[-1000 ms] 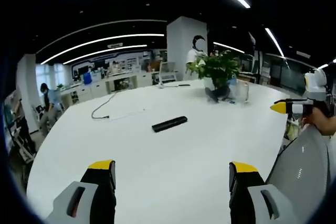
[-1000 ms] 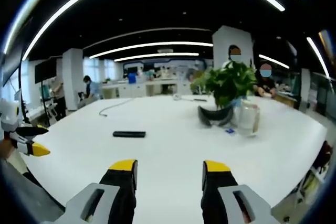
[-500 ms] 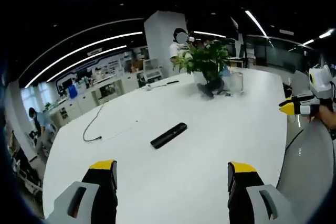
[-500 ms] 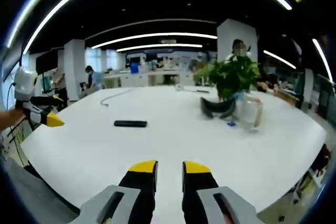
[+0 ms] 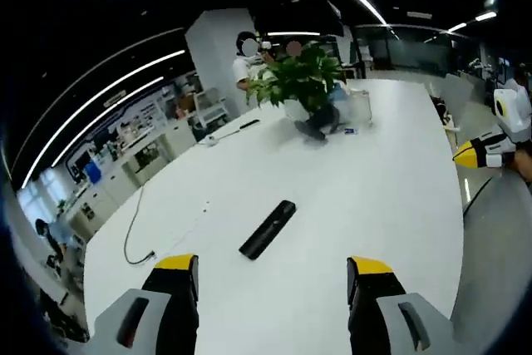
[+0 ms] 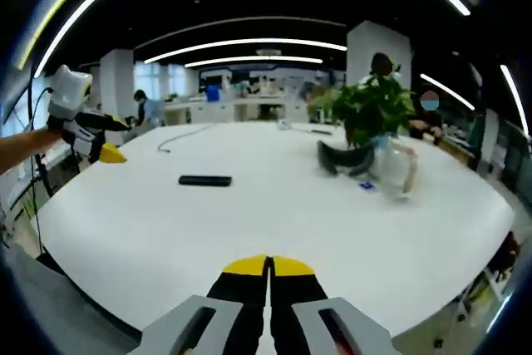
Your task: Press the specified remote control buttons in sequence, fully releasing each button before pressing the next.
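Right gripper point(image 6: 268, 265), jaws closed tight, makes a good pressing tip; left gripper point(image 5: 273, 276) is open. Approach the remote point(image 6: 204, 180), mid-left on the bench point(image 6: 274, 214), slowly from above.

My left gripper point(image 5: 270, 276) hovers with its yellow-tipped fingers point(image 5: 176, 265) spread wide apart. My right gripper point(image 6: 268, 265) has its fingers point(image 6: 243, 267) pressed together, tips touching, holding nothing. My bare left forearm point(image 6: 25, 145) reaches in behind its gripper.
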`<state>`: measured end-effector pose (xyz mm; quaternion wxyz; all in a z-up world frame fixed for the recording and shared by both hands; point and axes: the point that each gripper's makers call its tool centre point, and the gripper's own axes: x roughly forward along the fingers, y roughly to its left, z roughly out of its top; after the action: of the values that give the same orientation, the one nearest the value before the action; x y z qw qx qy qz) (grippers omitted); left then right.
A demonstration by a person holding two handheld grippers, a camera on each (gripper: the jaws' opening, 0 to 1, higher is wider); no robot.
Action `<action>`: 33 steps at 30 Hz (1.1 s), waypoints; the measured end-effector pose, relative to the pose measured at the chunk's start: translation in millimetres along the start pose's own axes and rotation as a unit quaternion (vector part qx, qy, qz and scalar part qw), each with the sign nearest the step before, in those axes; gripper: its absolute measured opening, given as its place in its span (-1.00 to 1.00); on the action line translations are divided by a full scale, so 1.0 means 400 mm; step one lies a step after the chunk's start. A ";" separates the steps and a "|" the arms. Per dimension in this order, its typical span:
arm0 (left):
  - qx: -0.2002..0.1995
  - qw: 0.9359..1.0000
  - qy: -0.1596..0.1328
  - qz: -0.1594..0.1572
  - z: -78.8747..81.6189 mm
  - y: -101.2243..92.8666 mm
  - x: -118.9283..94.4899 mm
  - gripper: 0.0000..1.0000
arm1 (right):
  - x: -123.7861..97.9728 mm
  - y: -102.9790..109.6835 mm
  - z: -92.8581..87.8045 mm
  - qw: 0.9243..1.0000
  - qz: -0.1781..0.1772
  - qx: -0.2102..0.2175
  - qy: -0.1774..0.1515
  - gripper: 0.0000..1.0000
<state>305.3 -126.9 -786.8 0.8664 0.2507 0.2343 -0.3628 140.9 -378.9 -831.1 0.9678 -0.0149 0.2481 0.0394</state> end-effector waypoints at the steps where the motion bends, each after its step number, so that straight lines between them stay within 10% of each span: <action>1: 0.000 1.000 0.003 -0.003 0.003 0.003 0.008 0.43 | 0.001 -0.001 -0.003 1.000 -0.001 0.001 0.004 -1.00; 16: 0.046 0.995 0.048 -0.071 0.042 0.054 0.180 0.34 | 0.015 0.002 -0.040 0.999 0.000 -0.009 0.049 -1.00; 33: 0.104 0.970 0.135 -0.172 -0.064 0.036 0.377 0.21 | 0.026 0.003 -0.076 0.996 0.000 -0.024 0.086 -1.00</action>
<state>405.0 -179.7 -891.1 0.7205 0.3416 0.3496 -0.4919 135.2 -378.3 -862.6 0.9422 -0.0419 0.3295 0.0437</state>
